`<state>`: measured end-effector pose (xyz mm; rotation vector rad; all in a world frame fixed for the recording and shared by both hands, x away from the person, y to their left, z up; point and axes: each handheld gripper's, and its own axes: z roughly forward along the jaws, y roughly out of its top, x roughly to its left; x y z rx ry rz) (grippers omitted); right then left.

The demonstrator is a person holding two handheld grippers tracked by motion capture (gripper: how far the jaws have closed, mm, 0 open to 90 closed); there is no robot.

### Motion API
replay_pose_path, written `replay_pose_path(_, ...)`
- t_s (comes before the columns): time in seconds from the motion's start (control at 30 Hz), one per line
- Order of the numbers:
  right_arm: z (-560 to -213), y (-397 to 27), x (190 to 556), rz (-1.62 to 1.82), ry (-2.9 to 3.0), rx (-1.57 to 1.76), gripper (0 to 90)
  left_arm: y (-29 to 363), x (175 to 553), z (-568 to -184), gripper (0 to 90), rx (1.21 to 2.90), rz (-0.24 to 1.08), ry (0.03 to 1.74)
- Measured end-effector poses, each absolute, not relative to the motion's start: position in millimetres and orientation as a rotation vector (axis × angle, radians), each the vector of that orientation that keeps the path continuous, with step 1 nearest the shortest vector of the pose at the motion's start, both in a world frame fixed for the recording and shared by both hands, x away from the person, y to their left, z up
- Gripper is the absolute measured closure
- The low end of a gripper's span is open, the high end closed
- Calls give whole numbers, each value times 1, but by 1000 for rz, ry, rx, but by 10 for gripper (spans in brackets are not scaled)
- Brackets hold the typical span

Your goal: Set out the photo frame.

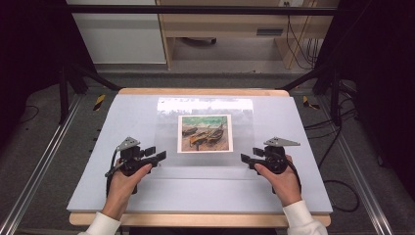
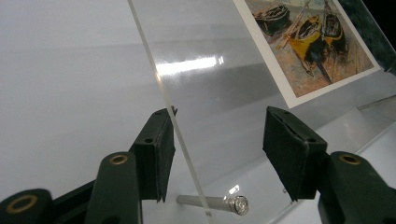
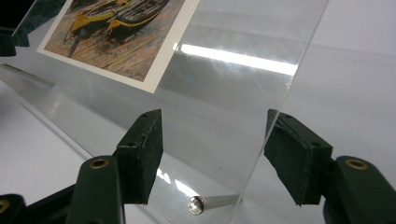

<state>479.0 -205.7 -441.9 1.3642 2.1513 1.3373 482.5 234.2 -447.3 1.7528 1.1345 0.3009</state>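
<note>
Clear acrylic frame [image 1: 205,132] w/ a boat picture [image 1: 204,133] lies mid-frame on the grey table [image 1: 98,191]. Left gripper [image 1: 160,155] sits at its lower-left corner, right gripper [image 1: 244,158] at lower-right. In both gripper views the jaws are spread, straddling the frame's edge [image 2: 180,135] w/o pinching; a small metal pin [image 2: 219,204] at bottom center.

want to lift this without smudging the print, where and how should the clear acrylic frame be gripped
Grip the clear acrylic frame at its two side edges near the front corners, coming in level from left and right. The plate is thin and flat, and its bare margins keep pads off the boat picture. The left gripper and right gripper already straddle those edges, each beside a metal pin.
</note>
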Motion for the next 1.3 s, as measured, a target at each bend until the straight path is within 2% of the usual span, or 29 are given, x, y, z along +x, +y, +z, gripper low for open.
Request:
replay_pose_path(0.77,-441,-204,469,1306,2138,1335,399,232,475,-445,435,1789,345,1112)
replay_pose_path(1.3,-441,-205,461,1305,2125,1320,444,232,467,-444,459,1807,373,1097)
